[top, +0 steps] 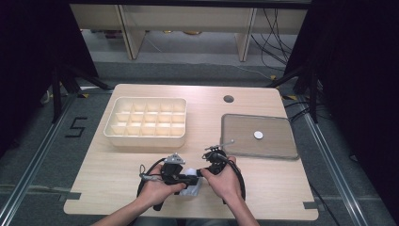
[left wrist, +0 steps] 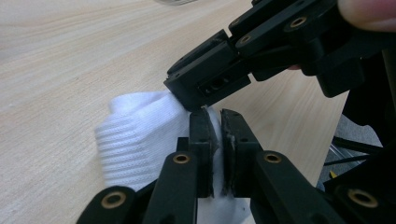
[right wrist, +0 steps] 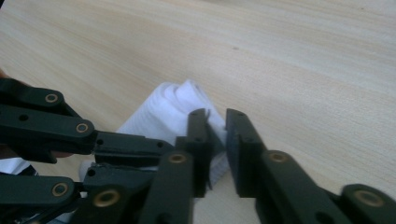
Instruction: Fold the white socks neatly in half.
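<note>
White sock [left wrist: 135,140] (toe end hidden) between both grippers' fingers [left wrist: 204,140].

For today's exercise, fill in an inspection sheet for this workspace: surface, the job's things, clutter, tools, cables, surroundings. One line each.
Surface: pale wooden table, round hole near its far edge.
Job's things: white ribbed cloth, bunched at the near edge.
Clutter: cream divided tray, compartments look empty; grey flat tray holding a small white disc.
Tools: left tool shut on the cloth; right tool shut on its other end.
Cables: black cable trailing from the right tool.
Surroundings: grey floor, black curtains, loose wires behind.
</note>
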